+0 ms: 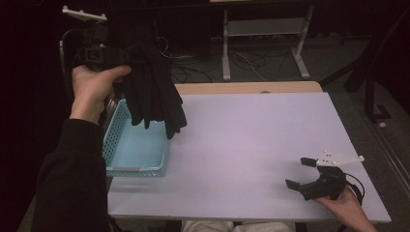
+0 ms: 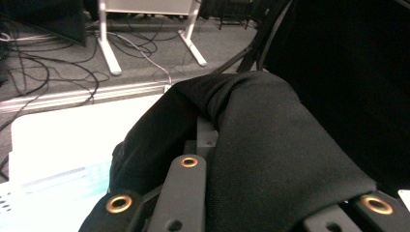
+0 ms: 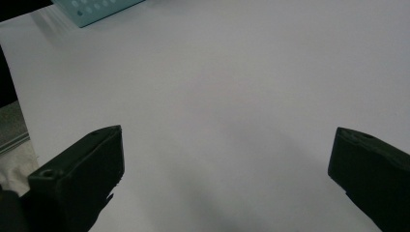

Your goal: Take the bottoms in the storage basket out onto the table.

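- The black cloth [image 1: 154,92] hangs in the air above the far end of the blue basket [image 1: 121,157], at the left of the table [image 1: 251,145]. Its lower folds dangle over the basket's open top, and I cannot tell whether they touch the rim.
- It looks soft and limp: it drapes in long folds from a single held point and sags under its own weight. I judge it light, not fragile, and unlikely to slip, since the fabric looks matte and thick.
- Because it is so floppy, it will fold and bunch wherever it lands; a hold near one edge or corner lets the rest hang straight, while a hold in the middle gives a doubled bundle like this one.
- In the left gripper view the cloth [image 2: 270,159] lies draped over the jaws and covers their tips.
- The left gripper [image 1: 126,57] is raised high at the left, its jaws pressed together and pinching the cloth at its top bunch. The left hand [image 1: 94,89] grips it from below.
- The grip looks secure, but loose folds could snag on the basket's perforated wall on the way down.
- The right gripper [image 1: 300,173] rests low near the table's front right corner, well apart from the cloth, its jaws spread wide with nothing between them; in the right gripper view they stand over bare table [image 3: 217,96].
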The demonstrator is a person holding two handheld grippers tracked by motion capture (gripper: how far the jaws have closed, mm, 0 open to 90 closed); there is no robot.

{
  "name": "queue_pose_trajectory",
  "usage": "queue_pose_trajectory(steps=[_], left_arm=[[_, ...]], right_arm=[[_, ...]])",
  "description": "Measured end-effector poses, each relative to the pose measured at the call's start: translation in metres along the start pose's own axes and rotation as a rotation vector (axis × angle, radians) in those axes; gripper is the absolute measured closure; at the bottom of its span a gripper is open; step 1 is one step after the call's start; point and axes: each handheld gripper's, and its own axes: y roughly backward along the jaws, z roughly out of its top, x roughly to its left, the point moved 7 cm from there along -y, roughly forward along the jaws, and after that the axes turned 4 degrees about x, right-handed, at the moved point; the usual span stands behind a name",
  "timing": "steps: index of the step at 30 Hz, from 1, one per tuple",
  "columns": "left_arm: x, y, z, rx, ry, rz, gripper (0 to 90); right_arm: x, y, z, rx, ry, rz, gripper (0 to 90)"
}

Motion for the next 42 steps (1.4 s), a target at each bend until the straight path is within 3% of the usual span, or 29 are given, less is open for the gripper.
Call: queue_pose_trajectory(steps=[9,42], left_arm=[[-0.022,-0.015,0.004,0.018,-0.043,-0.043,83.1],[-0.076,-0.077,0.0,0.072,-0.115,-0.176,83.1]], right_arm=[[0.001,0.0,0.0,0.0,0.004,0.001,0.0],[0.002,0.002,0.0,-0.008,0.002,0.005,0.0]])
